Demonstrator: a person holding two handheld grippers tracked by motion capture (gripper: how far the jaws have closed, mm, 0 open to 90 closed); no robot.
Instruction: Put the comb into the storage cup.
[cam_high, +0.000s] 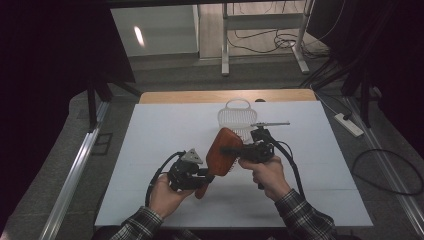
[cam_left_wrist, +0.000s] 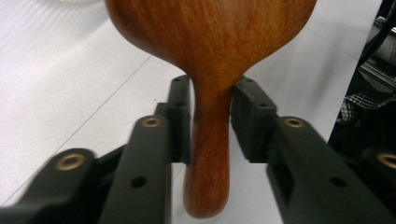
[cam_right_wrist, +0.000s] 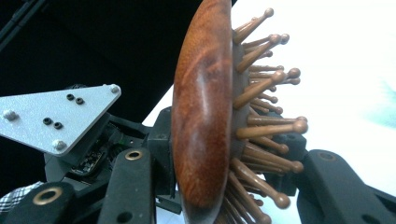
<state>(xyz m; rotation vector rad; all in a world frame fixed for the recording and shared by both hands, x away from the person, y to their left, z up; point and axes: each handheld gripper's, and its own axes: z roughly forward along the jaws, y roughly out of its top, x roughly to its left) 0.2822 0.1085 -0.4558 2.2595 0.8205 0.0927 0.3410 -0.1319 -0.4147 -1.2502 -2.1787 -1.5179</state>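
A wooden paddle hairbrush (cam_high: 222, 152) is held above the white table between my two grippers. My right gripper (cam_high: 227, 150) is shut on its head. In the right gripper view one jaw lies on the brush's smooth wooden back (cam_right_wrist: 201, 116) and the other on its ball-tipped bristles (cam_right_wrist: 266, 121). My left gripper (cam_high: 206, 176) has its jaws around the brush's handle. In the left gripper view its pads (cam_left_wrist: 182, 116) flank the narrow neck of the handle (cam_left_wrist: 210, 140), with a thin slit of table showing beside the right pad. The left gripper's grey plate (cam_right_wrist: 60, 116) shows behind the brush.
A white plastic basket (cam_high: 236, 117) lies on the white table cover (cam_high: 150, 150) beyond the brush. A thin grey comb-like tool (cam_high: 270, 123) lies beside it. A wooden edge (cam_high: 200, 96) bounds the table's far side. Cables and metal frame legs lie on the floor behind.
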